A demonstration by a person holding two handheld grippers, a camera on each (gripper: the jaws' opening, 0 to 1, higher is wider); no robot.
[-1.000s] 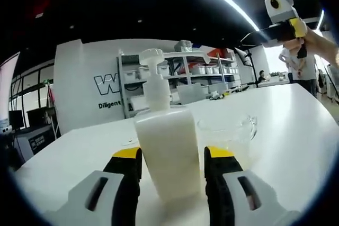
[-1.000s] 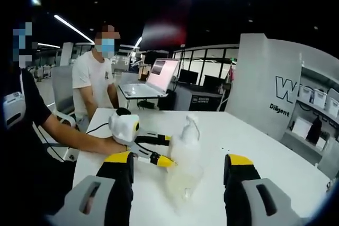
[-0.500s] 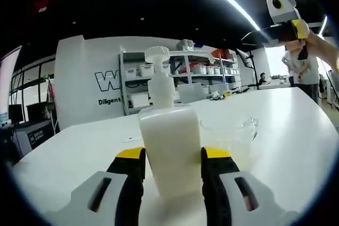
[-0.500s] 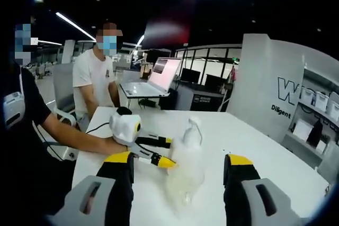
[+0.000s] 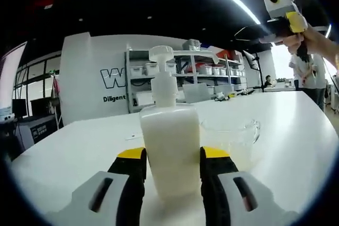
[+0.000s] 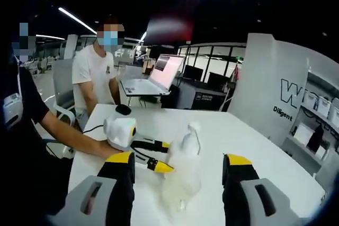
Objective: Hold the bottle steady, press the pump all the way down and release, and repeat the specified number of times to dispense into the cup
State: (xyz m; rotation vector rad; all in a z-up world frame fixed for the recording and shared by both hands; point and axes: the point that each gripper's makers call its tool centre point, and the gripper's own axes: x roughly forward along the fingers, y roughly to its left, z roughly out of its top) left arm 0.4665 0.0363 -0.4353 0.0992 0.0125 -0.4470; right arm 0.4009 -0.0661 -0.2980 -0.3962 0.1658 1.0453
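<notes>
Left gripper view: left gripper (image 5: 171,157), black jaws with yellow tips, clamped on the sides of a white translucent square-shouldered plastic pump bottle (image 5: 170,146) standing upright on the smooth white table (image 5: 79,141). Pump head up. Clear glass cup (image 5: 230,140) with a handle sits just right of the bottle, slightly behind it. Right gripper (image 5: 280,9) held in a hand, high above the cup, well apart from the pump. Grey shelving (image 5: 212,75) behind the bottle.

Right gripper view: right gripper (image 6: 180,170) jaws wide apart, nothing between them. Bottle (image 6: 183,175) and cup blur together below. Open table surface (image 6: 254,141) beyond the bottle to its far edge. A seated person's arm (image 6: 69,136) reaches to the left gripper (image 6: 151,154); open laptop (image 6: 153,78) behind.
</notes>
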